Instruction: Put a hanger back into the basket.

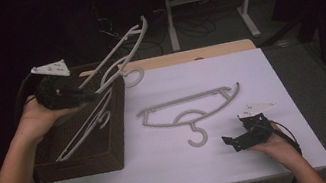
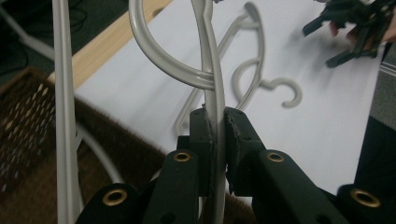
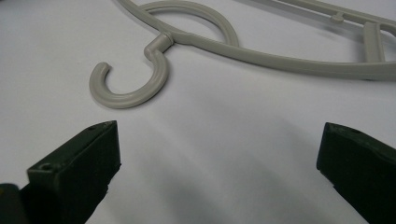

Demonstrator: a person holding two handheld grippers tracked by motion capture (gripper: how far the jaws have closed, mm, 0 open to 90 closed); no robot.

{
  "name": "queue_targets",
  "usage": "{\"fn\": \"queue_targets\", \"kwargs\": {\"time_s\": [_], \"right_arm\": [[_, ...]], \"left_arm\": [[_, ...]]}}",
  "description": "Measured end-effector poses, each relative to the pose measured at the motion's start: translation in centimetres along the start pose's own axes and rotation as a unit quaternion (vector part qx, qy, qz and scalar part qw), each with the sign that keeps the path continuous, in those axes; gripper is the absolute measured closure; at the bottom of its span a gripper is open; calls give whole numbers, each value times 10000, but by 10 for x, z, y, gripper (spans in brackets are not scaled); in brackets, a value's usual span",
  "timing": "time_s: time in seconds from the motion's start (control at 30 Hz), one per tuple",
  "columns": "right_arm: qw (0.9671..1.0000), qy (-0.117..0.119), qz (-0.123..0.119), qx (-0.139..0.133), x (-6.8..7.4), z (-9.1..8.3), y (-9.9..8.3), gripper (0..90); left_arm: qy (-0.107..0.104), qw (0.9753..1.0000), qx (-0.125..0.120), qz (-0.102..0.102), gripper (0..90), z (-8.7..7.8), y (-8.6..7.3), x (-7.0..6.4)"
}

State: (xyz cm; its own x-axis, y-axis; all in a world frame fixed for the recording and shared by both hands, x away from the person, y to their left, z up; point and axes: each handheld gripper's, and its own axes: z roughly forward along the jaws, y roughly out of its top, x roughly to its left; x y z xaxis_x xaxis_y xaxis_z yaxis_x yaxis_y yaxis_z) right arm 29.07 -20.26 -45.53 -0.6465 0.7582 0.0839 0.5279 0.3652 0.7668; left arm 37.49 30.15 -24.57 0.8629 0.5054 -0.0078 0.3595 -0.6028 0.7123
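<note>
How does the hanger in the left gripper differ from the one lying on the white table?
The held hanger is clamped in the shut left gripper and tilts up above the basket; the table hanger lies flat and untouched, its hook toward the open right gripper. Both are the same grey plastic shape.

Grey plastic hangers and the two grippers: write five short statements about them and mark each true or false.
1. The left gripper is shut on a grey plastic hanger lifted above the brown woven basket. True.
2. The right gripper holds a hanger. False: it is open, with bare white table between its jaws.
3. A second grey hanger lies flat on the white table. True.
4. The flat hanger's hook points away from the person. False: in the high view it points toward the person's side, near the right gripper.
5. The basket holds no hangers. False: a third grey hanger rests in it.
</note>
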Motion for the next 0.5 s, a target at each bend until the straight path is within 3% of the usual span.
{"fn": "queue_targets", "kwargs": {"time_s": [0.23,0.5], "right_arm": [[10000,-36,31,18,-1,1,0,0],[10000,-67,53,18,-2,1,0,0]], "left_arm": [[20,9996,35,-297,826,-5,-42,17],[74,9981,134,-589,826,-11,-79,28]]}}
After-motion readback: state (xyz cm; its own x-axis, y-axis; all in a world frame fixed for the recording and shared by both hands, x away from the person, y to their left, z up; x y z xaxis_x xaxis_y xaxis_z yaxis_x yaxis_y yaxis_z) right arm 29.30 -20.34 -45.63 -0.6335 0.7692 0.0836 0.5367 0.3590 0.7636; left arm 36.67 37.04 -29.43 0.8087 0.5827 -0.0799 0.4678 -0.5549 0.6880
